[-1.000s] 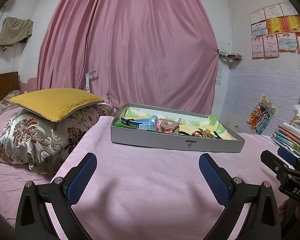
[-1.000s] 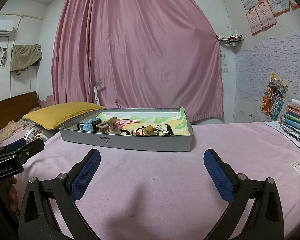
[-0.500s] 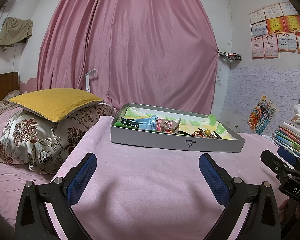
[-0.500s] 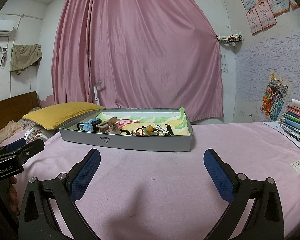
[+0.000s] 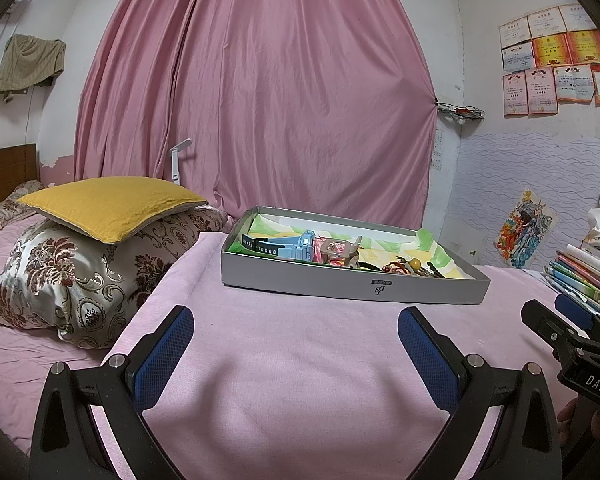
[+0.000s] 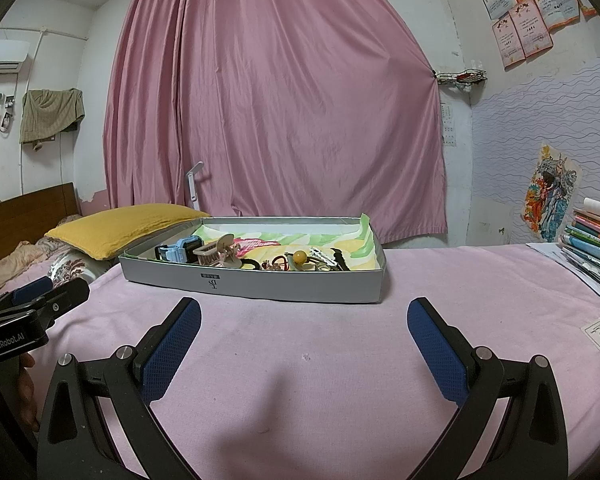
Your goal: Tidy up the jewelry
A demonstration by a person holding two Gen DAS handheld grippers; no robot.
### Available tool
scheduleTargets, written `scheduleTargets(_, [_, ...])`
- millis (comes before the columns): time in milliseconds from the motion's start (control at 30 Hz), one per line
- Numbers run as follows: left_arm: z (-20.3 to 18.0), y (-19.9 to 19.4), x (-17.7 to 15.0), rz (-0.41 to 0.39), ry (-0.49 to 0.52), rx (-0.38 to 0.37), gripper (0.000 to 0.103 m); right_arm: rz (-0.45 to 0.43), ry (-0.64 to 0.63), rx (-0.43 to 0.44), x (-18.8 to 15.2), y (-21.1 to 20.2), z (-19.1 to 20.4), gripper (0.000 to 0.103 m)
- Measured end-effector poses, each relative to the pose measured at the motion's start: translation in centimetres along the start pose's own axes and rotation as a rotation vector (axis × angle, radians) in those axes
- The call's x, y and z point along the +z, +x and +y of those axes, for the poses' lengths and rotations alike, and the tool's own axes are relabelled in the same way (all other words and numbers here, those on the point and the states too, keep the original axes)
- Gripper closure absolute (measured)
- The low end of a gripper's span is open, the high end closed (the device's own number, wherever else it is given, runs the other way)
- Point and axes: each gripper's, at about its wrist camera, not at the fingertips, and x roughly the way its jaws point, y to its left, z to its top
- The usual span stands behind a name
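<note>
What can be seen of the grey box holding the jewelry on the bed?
The grey box is a shallow, open, lidless rectangular tray, seemingly of cardboard, with a small dark logo printed on its near wall. A green, yellow and white patterned paper lines it and folds up over the right end. It lies flat on the pink bedspread, its left end near the yellow pillow. Inside lie a blue watch, an amber bead and other small pieces. Neither gripper touches it.

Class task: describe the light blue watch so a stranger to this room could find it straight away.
Find the shallow grey box on the pink bed cover. The light blue watch lies at the end nearest the yellow pillow; nothing else inside is blue.
</note>
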Motion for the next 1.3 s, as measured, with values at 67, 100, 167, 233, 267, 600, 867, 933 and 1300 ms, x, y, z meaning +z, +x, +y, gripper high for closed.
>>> scheduleTargets(67, [-0.01,-0.02,-0.03,0.000,0.000,0.001,0.001,0.000,0.000,0.000,0.00,-0.03,0.00,0.002])
scheduleTargets(100, [0.00,0.01,0.00,0.000,0.000,0.000,0.001,-0.001,0.000,0.000,-0.01,-0.04,0.01,0.002])
scheduleTargets(167, [-0.01,-0.01,-0.02,0.000,0.001,0.001,0.001,0.000,-0.001,0.001,-0.03,0.01,-0.02,0.002])
scheduleTargets(233, [0.00,0.00,-0.01,0.000,0.001,0.000,0.001,0.000,-0.001,0.001,-0.03,-0.01,-0.02,0.002])
scheduleTargets(267, [0.00,-0.01,-0.02,0.000,0.001,0.001,0.001,0.000,-0.001,0.001,-0.03,-0.01,-0.02,0.002])
scheduleTargets(600, [-0.02,0.00,0.02,0.000,0.001,0.000,0.001,0.001,-0.001,0.000,-0.04,-0.02,0.02,0.002])
scheduleTargets(867, [-0.05,-0.03,0.00,0.000,-0.001,-0.001,0.001,0.000,-0.001,0.001,0.00,-0.04,0.02,0.002])
scheduleTargets(933, [-0.12,-0.03,-0.06,0.001,0.000,-0.001,0.001,0.001,-0.001,0.001,-0.01,-0.02,0.03,0.002])
scheduleTargets(1300, [-0.19,0.13,-0.18,-0.002,0.007,0.020,0.001,0.000,-0.001,0.001,-0.02,-0.02,0.04,0.002])
